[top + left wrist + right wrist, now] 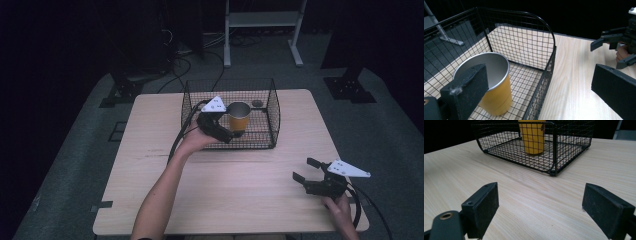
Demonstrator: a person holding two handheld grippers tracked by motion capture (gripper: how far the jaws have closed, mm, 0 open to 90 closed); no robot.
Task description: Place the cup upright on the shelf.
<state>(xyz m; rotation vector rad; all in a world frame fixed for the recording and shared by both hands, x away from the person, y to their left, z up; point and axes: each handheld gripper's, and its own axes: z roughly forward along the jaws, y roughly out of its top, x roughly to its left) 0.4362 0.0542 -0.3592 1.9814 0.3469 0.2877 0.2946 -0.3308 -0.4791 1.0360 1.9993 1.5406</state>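
A black wire basket (274, 102) stands at the back middle of the wooden table (150, 200). Upright on its floor is a yellow cup (239, 119) with a bare metal inside. My left gripper (230, 131) is held over the basket's front left part, open, its jaws wide apart. In the left gripper view the cup (496, 95) stands just behind the left jaw, not clamped, with the basket wall (549, 37) beyond it. My right gripper (303, 169) is open, low over the table's front right. In the right gripper view the basket (554, 152) and cup (532, 137) are far ahead.
A small dark disc (257, 103) lies in the basket's back right corner. The right gripper (610, 52) also shows far off in the left gripper view. Behind the table are a white frame (262, 20), floor cables (180, 65) and black stand bases (350, 87).
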